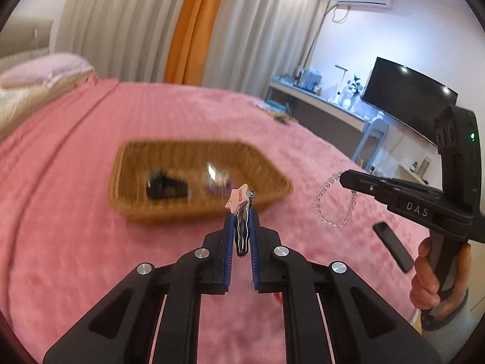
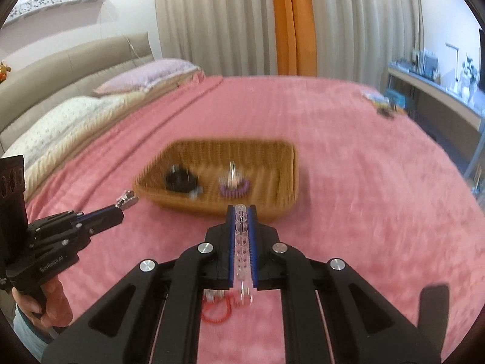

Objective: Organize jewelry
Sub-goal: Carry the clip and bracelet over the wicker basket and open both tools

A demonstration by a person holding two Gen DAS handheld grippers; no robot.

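My left gripper (image 1: 241, 227) is squeezed tight on a small hair clip (image 1: 241, 212) with a pink star on top. The clip is stiff metal and light, so I hold it by its long flat part and it should not slip. My right gripper (image 2: 241, 227) is squeezed tight on a clear bead bracelet (image 1: 333, 203). The bracelet is floppy and hangs down in a loop, so it will swing. The beads look smooth and slippery, so I pinch a few of them in a row. Both things are up in the air, near the brown basket (image 2: 285, 163) on the pink blanket (image 2: 363, 197). A red ring (image 2: 216, 314) lies on the blanket near me.
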